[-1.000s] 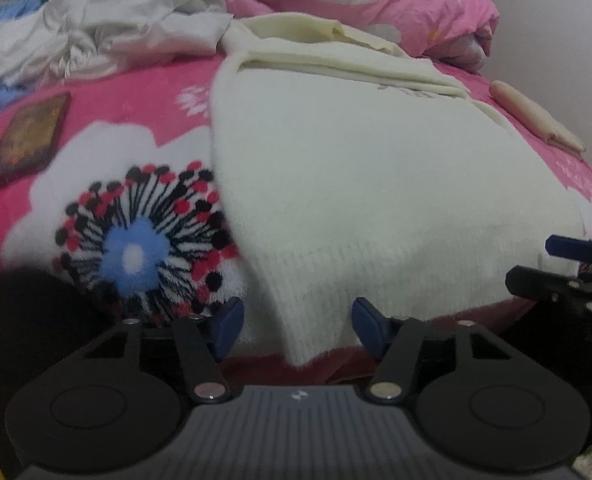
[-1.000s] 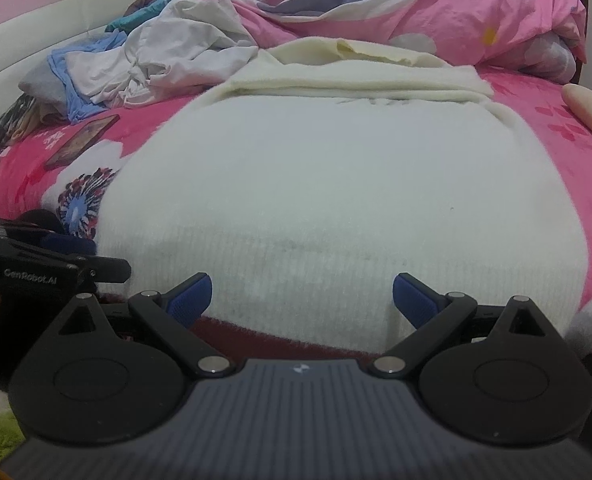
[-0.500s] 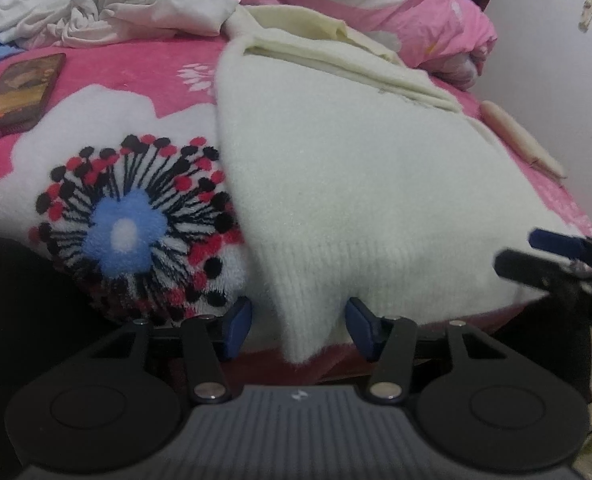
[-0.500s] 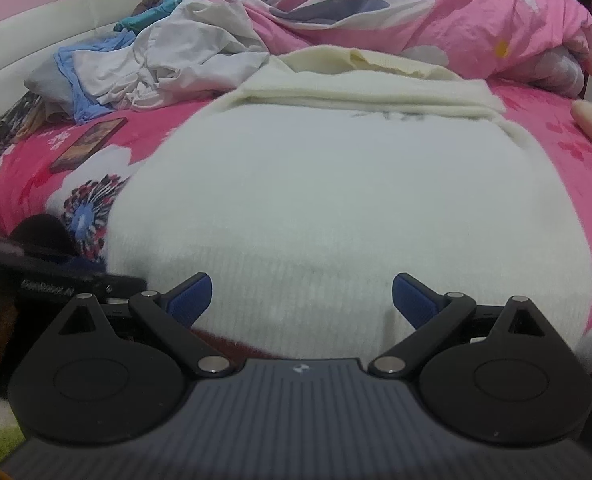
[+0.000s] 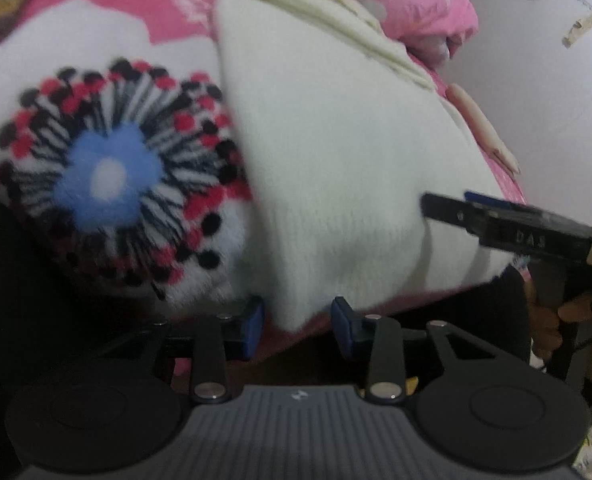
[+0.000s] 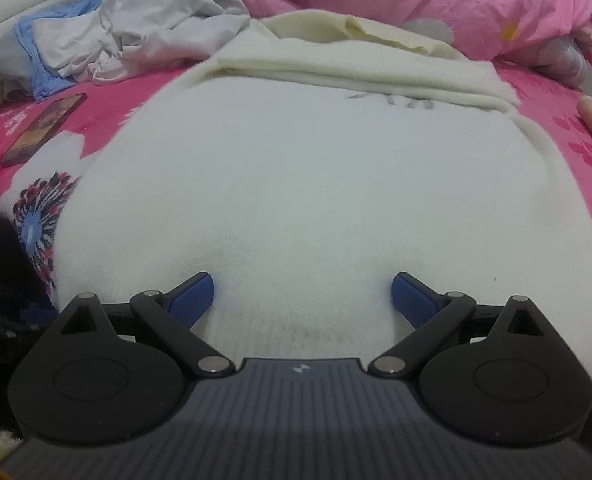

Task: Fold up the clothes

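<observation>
1 cream sweater lies flat on the pink bed cover, sleeves already folded across its far end, so the body fold is left, and a heap of other clothes waits far left. The left gripper has just been closing, its jaws narrow around the sweater's near left corner, pads not yet pressing. The right gripper hovers wide apart over the near hem, holding nothing.

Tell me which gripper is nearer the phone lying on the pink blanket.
Left. The left gripper sits at the sweater's hem corner on the phone's side; the right gripper is at the hem's middle, farther across.
</observation>
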A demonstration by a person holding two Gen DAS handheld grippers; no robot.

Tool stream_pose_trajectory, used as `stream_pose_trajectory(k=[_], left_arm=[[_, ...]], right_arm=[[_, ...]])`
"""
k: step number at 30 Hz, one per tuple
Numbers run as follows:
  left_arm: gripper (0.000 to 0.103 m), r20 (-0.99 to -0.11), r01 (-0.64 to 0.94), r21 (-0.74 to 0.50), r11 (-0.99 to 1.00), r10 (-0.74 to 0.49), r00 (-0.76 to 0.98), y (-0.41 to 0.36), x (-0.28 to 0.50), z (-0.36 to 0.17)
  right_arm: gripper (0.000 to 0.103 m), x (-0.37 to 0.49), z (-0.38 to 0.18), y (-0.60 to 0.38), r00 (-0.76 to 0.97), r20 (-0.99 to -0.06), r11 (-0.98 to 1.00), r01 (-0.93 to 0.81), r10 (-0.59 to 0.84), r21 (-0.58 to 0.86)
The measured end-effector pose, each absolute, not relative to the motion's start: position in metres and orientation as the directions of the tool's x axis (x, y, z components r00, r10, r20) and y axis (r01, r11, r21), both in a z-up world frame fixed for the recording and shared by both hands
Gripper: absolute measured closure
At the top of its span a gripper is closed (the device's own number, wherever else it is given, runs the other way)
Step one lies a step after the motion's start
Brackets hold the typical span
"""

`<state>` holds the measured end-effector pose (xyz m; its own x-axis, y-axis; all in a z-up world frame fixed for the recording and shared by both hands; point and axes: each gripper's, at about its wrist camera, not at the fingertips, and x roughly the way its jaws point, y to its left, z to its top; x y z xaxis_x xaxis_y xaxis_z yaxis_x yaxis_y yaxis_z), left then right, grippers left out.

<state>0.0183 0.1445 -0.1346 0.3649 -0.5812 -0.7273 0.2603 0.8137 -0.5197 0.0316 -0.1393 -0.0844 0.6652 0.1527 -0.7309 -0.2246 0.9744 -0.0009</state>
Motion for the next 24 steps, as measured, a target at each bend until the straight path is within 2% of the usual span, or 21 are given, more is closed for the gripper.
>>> stream_pose_trajectory(k=[4,9,13,24], left_arm=[[0.054,-0.733,0.272,-0.517,0.812,-0.584,0.349,0.14,0.022,-0.137],[0.054,-0.712,0.257,-0.562,0.786,-0.618,0.334,0.142,0.032,-0.141],[0.047,-0.701,0.271,-0.575,0.772,-0.636,0.323,0.14,0.035,-0.143],[0.041,-0.693,0.276,-0.602,0.749,-0.662,0.286,0.143,0.042,-0.15]], right_arm=[[0.005,0.035,-0.085,-0.135,0.654,-0.745,0.975,-0.221,0.136,-0.017],[0.003,0.038,-0.086,-0.133,0.649,-0.75,0.977,-0.214,0.129,-0.016],[0.002,0.038,-0.088,-0.132,0.656,-0.744,0.978,-0.206,0.127,-0.015],[0.002,0.042,-0.086,-0.13,0.638,-0.762,0.98,-0.2,0.113,-0.022]])
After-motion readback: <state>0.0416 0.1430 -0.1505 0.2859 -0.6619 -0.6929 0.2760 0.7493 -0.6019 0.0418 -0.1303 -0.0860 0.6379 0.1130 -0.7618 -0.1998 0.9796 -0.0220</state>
